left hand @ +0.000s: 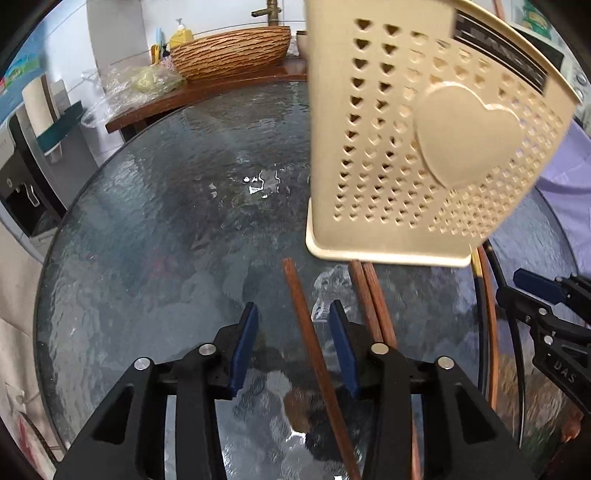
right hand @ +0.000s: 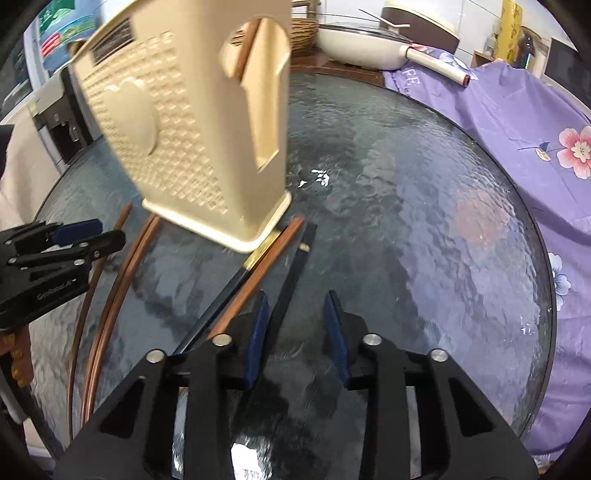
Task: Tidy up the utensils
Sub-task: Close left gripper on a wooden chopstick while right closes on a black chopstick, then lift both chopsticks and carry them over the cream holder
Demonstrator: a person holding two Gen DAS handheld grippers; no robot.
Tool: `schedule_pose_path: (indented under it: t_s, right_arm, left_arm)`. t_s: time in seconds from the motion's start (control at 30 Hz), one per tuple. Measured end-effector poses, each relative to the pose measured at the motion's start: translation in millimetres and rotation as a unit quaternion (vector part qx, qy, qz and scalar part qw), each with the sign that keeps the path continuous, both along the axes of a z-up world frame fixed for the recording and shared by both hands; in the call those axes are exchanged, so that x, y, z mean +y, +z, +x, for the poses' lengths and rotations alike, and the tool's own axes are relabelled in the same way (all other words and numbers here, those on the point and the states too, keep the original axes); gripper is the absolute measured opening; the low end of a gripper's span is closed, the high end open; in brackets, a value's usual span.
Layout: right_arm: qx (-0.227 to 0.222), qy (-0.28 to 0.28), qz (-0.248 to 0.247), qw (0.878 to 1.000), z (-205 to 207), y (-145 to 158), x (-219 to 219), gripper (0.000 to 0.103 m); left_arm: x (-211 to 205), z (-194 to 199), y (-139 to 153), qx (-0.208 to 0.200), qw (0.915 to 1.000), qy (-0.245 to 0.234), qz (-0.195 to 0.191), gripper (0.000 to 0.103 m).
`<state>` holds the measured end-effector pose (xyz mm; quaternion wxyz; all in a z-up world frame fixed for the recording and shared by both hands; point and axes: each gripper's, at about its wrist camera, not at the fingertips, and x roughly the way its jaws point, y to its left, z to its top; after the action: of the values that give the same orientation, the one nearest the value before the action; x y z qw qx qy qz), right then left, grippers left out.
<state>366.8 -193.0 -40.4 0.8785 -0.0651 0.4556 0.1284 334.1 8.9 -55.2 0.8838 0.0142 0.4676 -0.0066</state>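
Note:
A cream plastic utensil holder [left hand: 424, 140] with heart-shaped holes stands on the round glass table [left hand: 166, 221]; it also shows in the right wrist view [right hand: 184, 140], with one brown chopstick inside behind its cutout. Several brown chopsticks [left hand: 314, 350] lie on the glass in front of it. A black chopstick [right hand: 291, 266] and a brown one [right hand: 258, 273] lie near my right gripper [right hand: 297, 306]. My left gripper [left hand: 293, 321] is open with a brown chopstick between its fingers, not clamped. My right gripper is open over the black chopstick.
A woven basket [left hand: 229, 48], a soap bottle [left hand: 181, 35] and plastic bags sit on a wooden counter behind the table. A white pan [right hand: 369, 40] and purple floral cloth [right hand: 517, 122] lie at the right. A water dispenser [left hand: 22, 177] stands left.

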Motion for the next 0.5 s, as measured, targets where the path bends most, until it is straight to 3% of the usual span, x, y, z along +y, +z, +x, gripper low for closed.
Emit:
schedule_pose_path:
  t_s: [0.13,0.27,0.5]
  right_arm:
    - [-0.005,-0.006,-0.003,1.0,7.9,0.1,2.4,0.015]
    - [-0.012,0.0,-0.007,1.0,10.6,-0.4,5.3,0.009]
    - [-0.009,-0.006,0.008,1.0,4.7,-0.4,-2.4,0.008]
  left_arm:
    - [-1.6,4.1,0.3,0.0,1.0,0.003,0.004,0.026]
    - [-6.8,-0.5,0.6,-0.002,0.9999,-0.006,0.01,0.011]
    - [-10.4,-12.0,0.9,-0.004,1.0,-0.005,0.006,0.009]
